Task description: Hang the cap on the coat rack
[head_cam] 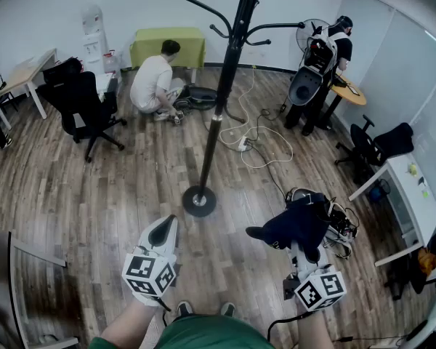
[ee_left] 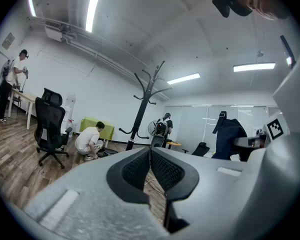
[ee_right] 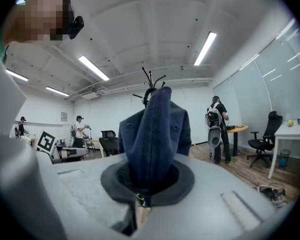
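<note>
A dark navy cap (head_cam: 294, 226) hangs bunched from my right gripper (head_cam: 300, 247), which is shut on its fabric. In the right gripper view the cap (ee_right: 157, 134) stands folded up between the dark pads, hiding most of the coat rack behind it. The black coat rack (head_cam: 219, 100) stands on a round base (head_cam: 199, 201) ahead and slightly left, its hooks at the top of the head view. My left gripper (head_cam: 163, 231) is shut and empty, held low on the left. In the left gripper view the coat rack (ee_left: 140, 115) shows beyond the shut jaws, with the cap (ee_left: 228, 136) to the right.
A person crouches on the floor (head_cam: 154, 84) behind the rack beside a green-covered table (head_cam: 168, 45). White cables (head_cam: 252, 142) trail over the wood floor right of the rack. A black office chair (head_cam: 81, 104) stands at left, another person (head_cam: 320, 71) at a round table back right, and desks line the right side.
</note>
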Available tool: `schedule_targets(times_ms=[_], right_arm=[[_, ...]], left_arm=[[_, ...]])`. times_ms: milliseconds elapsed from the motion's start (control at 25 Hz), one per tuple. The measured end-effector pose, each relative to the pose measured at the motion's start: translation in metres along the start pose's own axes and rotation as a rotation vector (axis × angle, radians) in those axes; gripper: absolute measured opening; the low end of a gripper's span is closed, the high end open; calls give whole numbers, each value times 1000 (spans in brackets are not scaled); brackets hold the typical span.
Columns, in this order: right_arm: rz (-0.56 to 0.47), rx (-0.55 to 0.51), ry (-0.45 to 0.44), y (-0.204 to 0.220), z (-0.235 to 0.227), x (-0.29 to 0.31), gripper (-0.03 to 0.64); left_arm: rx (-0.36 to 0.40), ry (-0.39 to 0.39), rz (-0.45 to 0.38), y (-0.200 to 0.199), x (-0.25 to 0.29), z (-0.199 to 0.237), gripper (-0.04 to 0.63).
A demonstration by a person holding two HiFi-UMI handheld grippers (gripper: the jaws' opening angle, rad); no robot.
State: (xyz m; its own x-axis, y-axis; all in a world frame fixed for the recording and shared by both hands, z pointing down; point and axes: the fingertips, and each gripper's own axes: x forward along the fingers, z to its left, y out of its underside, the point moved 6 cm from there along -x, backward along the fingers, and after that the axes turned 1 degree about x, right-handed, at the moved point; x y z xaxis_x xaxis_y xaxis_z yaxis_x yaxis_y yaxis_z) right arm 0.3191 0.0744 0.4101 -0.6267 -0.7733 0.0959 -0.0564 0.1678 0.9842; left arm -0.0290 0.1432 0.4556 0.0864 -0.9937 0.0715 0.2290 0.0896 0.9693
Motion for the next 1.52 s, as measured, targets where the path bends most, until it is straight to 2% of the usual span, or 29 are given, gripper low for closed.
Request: schedule_targets(times_ms=[200,400,800,960,1280,1520], right_arm=[[2,-12,23,5,-13,-15,12],[-9,-18,25,0,-8,-13,12],[-83,-15,25,-43,39,16,14],[-107,6,-5,-60,53,28,14],[-126,-40,-74,-77,75,67,14],[-145,-17,-110,-87,68,107,14]], left_arm=[[13,-11,13,4,-11,-11,14],[28,-37,-1,-8,-29,-2,14],[55,-72,-43,-26,-66,60,14],[64,-101,-58,-30,-75,77,14],[52,-126,-88,-39,-68,102,14],[123,-208,-83,-53,-71,123,14]])
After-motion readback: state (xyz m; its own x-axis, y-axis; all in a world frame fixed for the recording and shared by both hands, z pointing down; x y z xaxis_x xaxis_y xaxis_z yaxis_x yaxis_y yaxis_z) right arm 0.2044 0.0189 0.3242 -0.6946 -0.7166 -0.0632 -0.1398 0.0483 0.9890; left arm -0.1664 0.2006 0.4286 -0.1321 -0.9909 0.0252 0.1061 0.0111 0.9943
